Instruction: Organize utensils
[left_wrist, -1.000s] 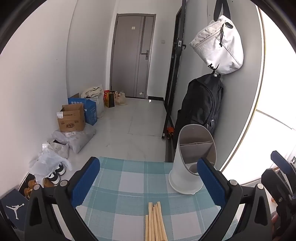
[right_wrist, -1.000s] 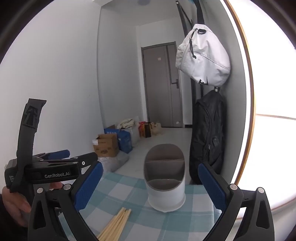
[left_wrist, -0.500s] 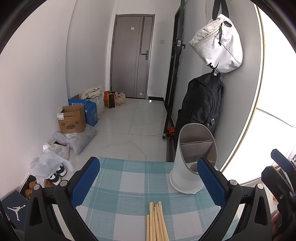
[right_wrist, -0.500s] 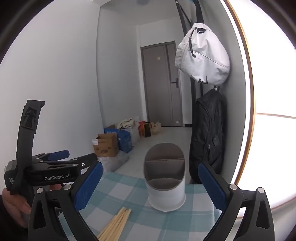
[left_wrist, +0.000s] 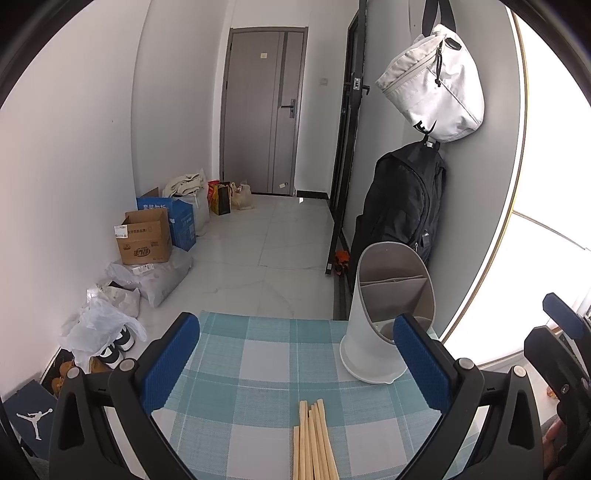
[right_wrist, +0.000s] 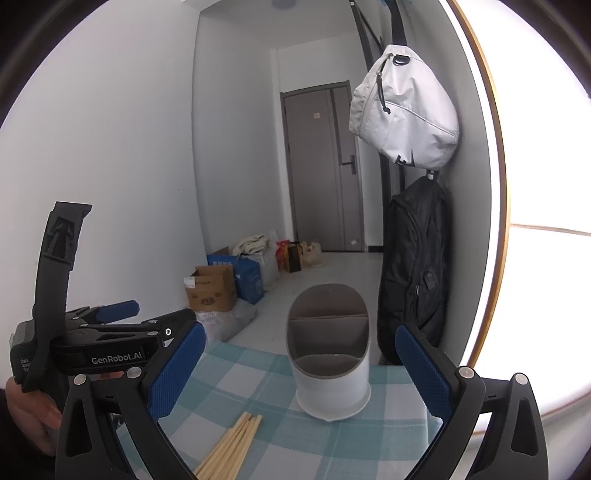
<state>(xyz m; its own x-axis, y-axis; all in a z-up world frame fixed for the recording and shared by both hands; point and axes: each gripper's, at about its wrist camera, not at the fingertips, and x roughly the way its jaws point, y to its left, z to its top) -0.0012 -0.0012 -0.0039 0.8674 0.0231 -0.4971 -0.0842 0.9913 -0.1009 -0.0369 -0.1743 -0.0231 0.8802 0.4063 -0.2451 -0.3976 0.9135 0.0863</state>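
Note:
A bundle of wooden chopsticks (left_wrist: 314, 439) lies on the blue-and-white checked tablecloth (left_wrist: 258, 354), near the front edge; it also shows in the right wrist view (right_wrist: 229, 450). A white utensil holder (left_wrist: 384, 314) with grey divided compartments stands upright at the table's far right, empty as far as I can see; it also shows in the right wrist view (right_wrist: 330, 354). My left gripper (left_wrist: 295, 365) is open and empty, above the chopsticks. My right gripper (right_wrist: 299, 373) is open and empty, facing the holder. The left gripper's body (right_wrist: 103, 343) shows at the left of the right wrist view.
The table's far edge drops to a tiled floor. A black backpack (left_wrist: 402, 206) and a white bag (left_wrist: 436, 81) hang on the right wall behind the holder. Cardboard boxes (left_wrist: 146, 240) and plastic bags (left_wrist: 99, 325) lie along the left wall.
Both views have shifted only slightly. The left gripper has drifted a little, so the holder and chopsticks sit marginally lower and further right. Both grippers stay open.

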